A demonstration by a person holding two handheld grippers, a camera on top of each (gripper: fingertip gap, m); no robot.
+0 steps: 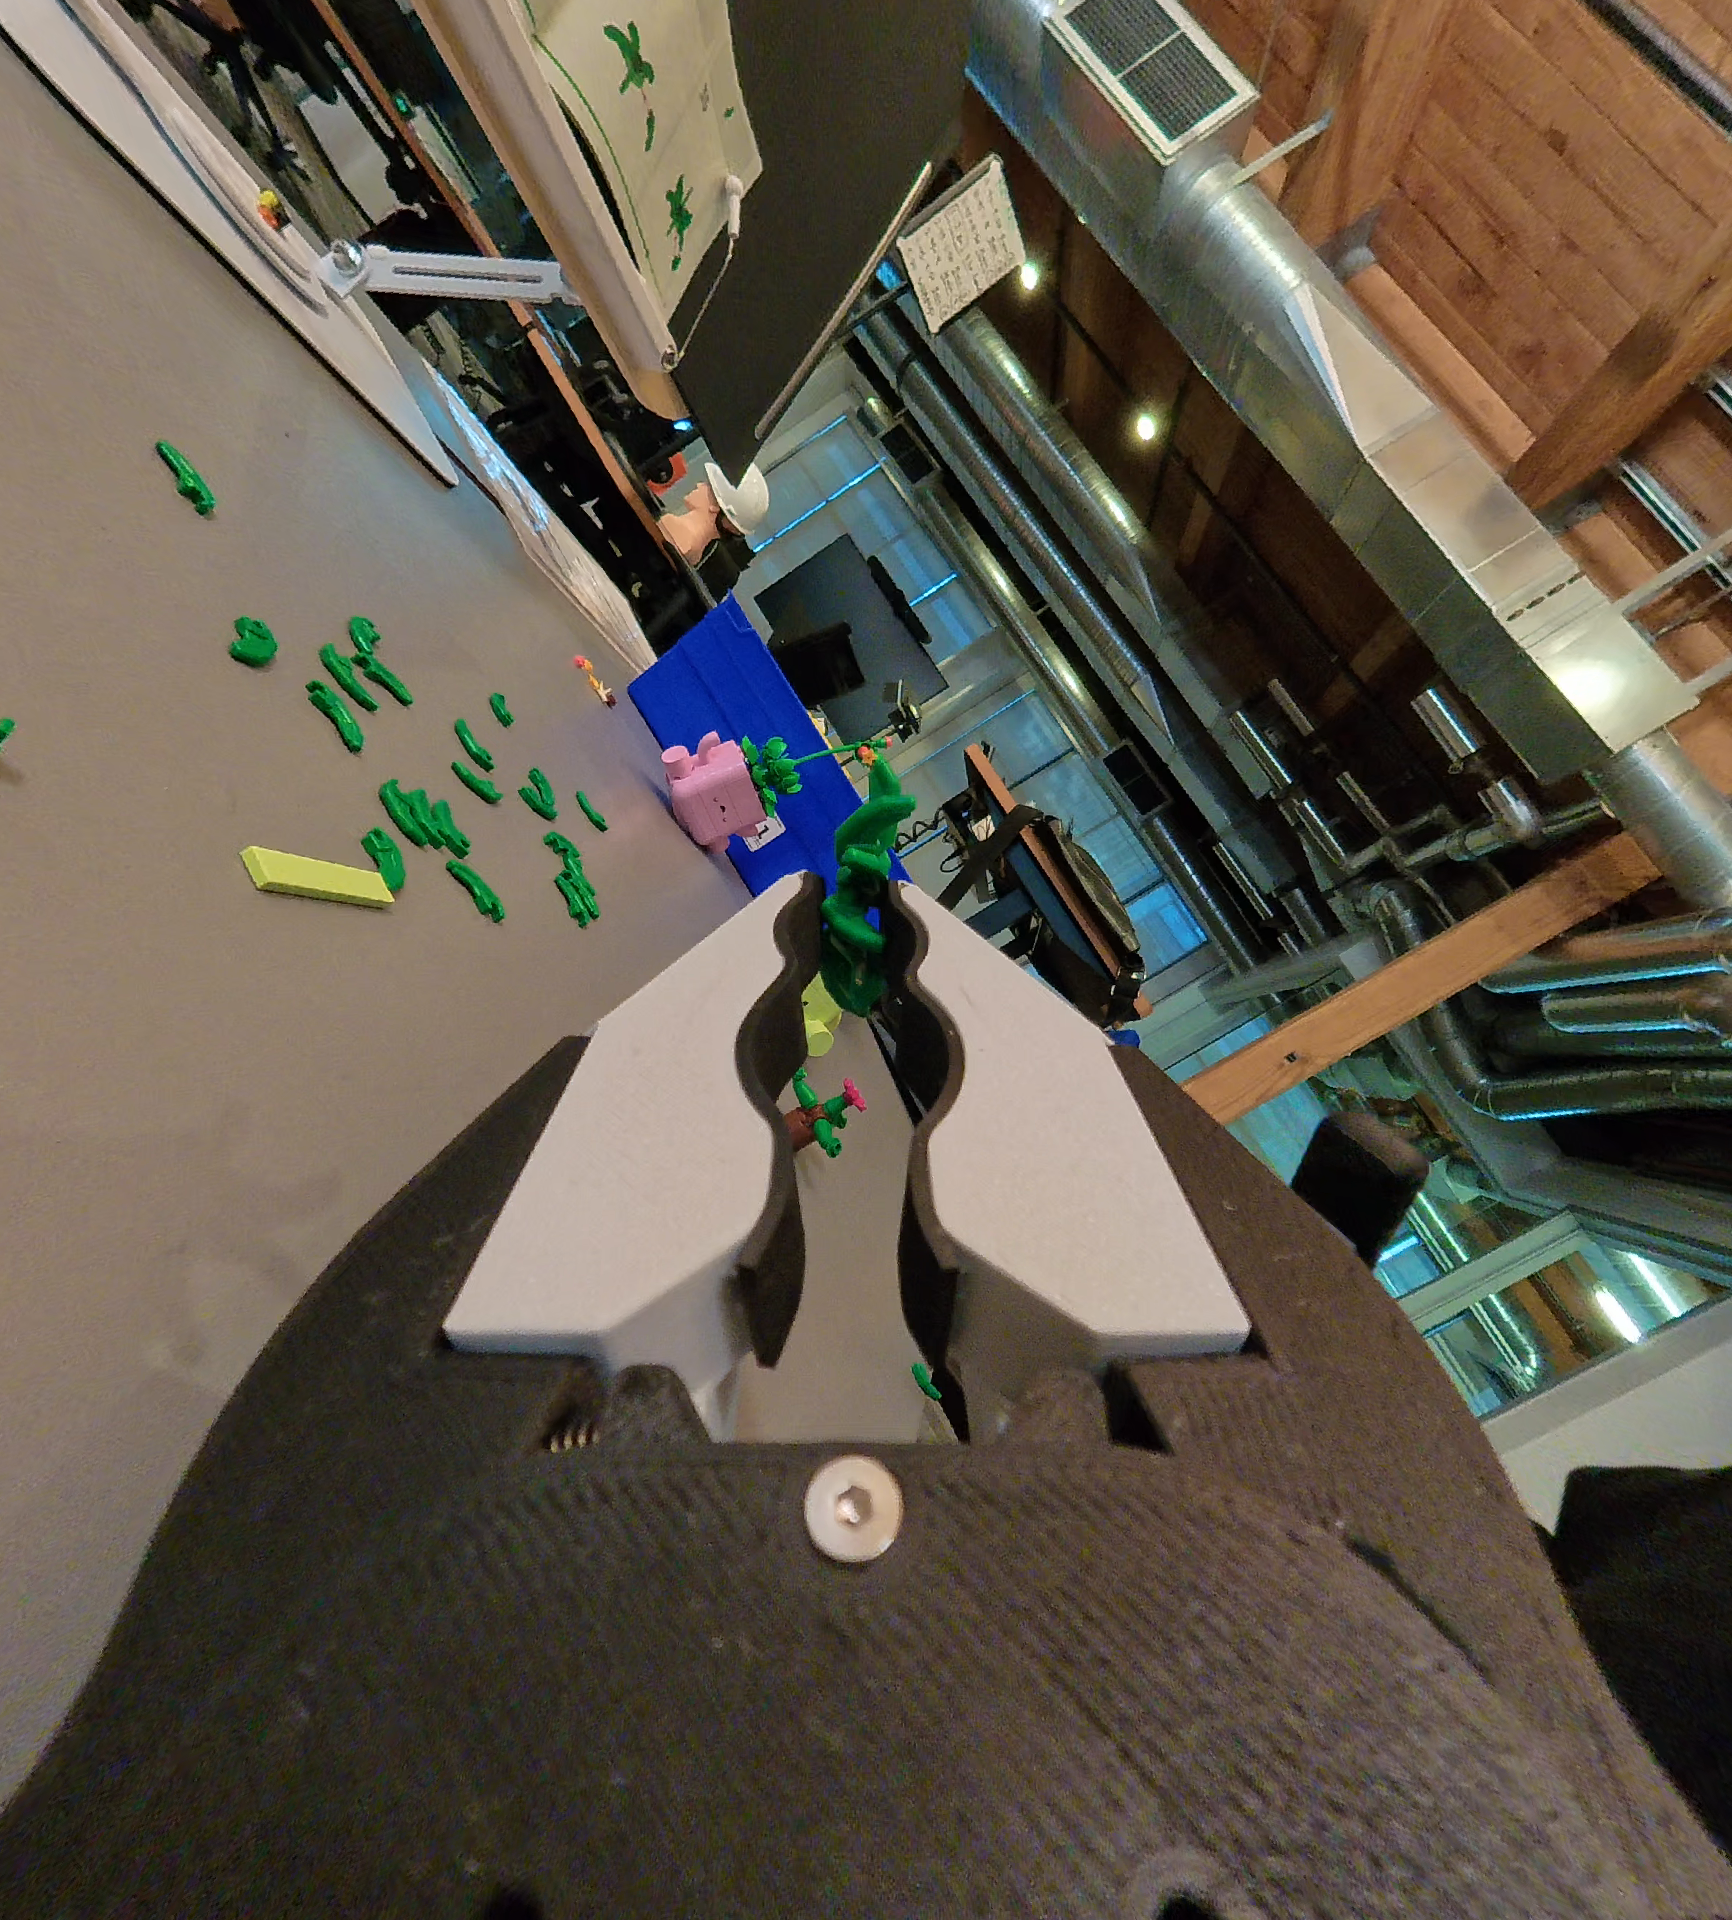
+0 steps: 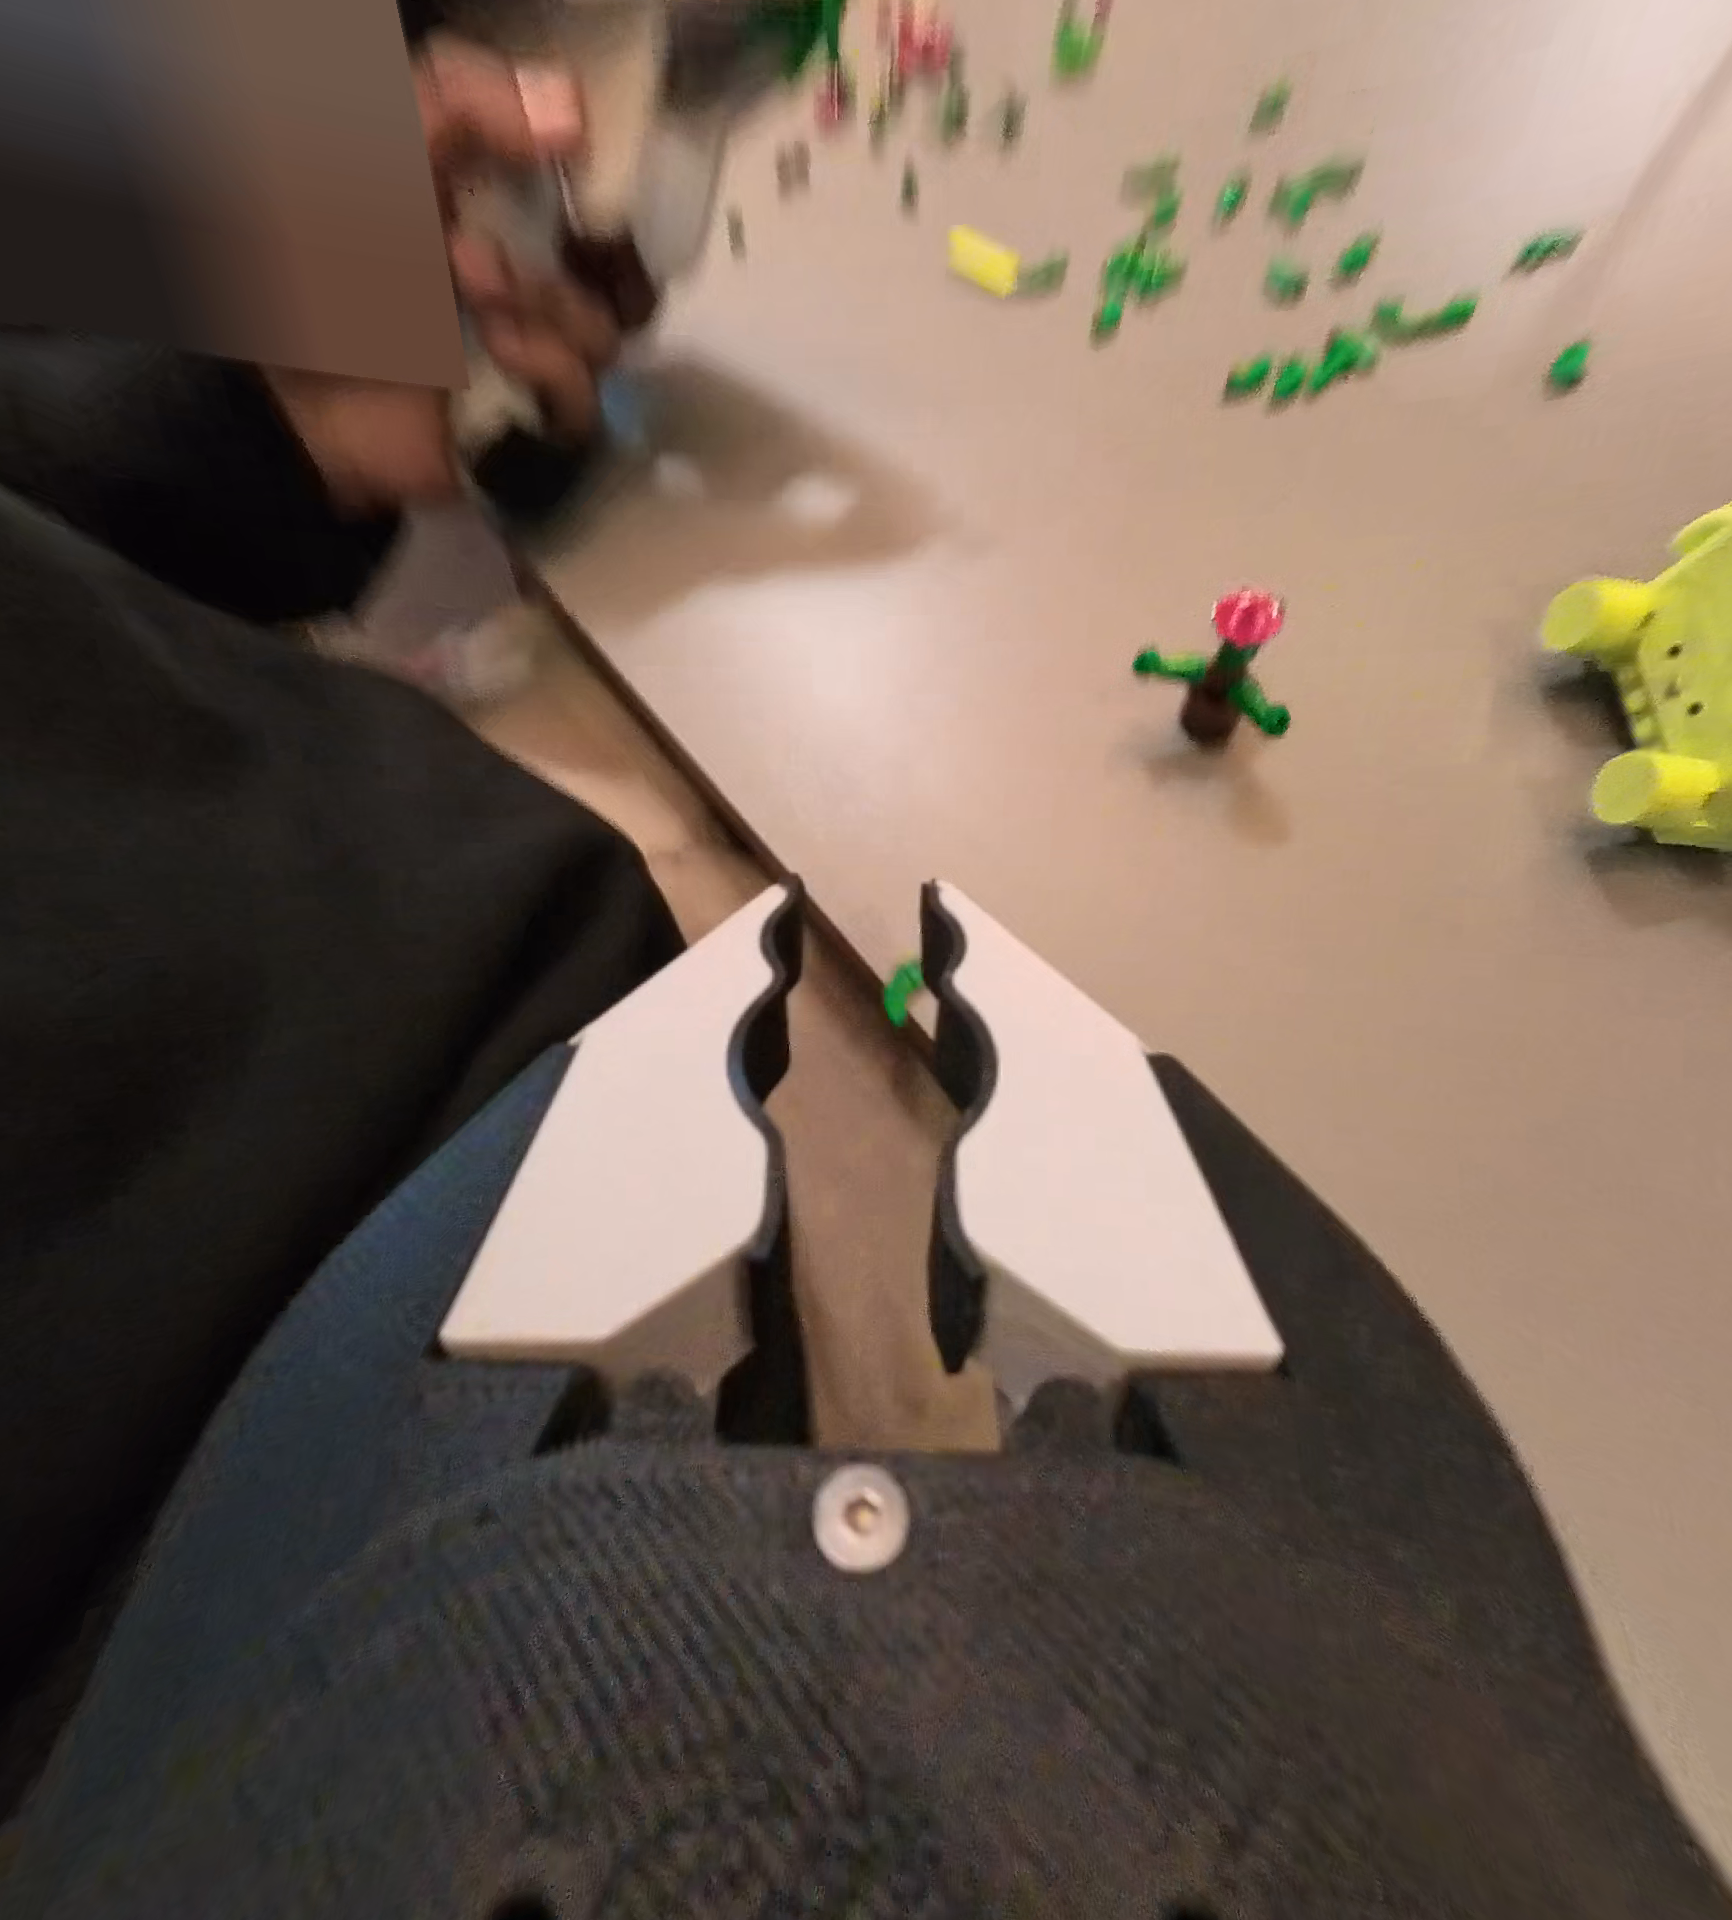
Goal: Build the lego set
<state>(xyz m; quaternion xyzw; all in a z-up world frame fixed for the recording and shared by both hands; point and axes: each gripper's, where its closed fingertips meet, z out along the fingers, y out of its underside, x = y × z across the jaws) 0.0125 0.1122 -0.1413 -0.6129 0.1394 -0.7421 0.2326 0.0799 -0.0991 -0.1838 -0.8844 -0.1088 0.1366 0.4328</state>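
Observation:
In the left wrist view my left gripper [image 1: 854, 889] is shut on a green leafy stem [image 1: 870, 831] that sticks out past the fingertips, held above the grey table [image 1: 114, 1039]. Between the fingers I see a small brown stem with a pink flower [image 1: 826, 1117] and part of a lime piece [image 1: 820, 1023]. In the right wrist view, which is blurred, my right gripper [image 2: 862, 891] is open and empty over the table's near edge. A small green piece [image 2: 901, 992] lies by its right fingertip. The flower stem [image 2: 1220, 675] stands upright, and a lime green pot [image 2: 1714, 717] lies on its side.
Several loose green leaf pieces [image 1: 446, 821] and a lime flat plate [image 1: 316, 876] lie scattered on the table. A pink pot with a green plant [image 1: 716, 795] stands by a blue box [image 1: 737, 696]. A person's dark clothing [image 2: 218, 935] fills the left of the right wrist view. The left gripper's tips are roughly 25 cm from the right gripper's.

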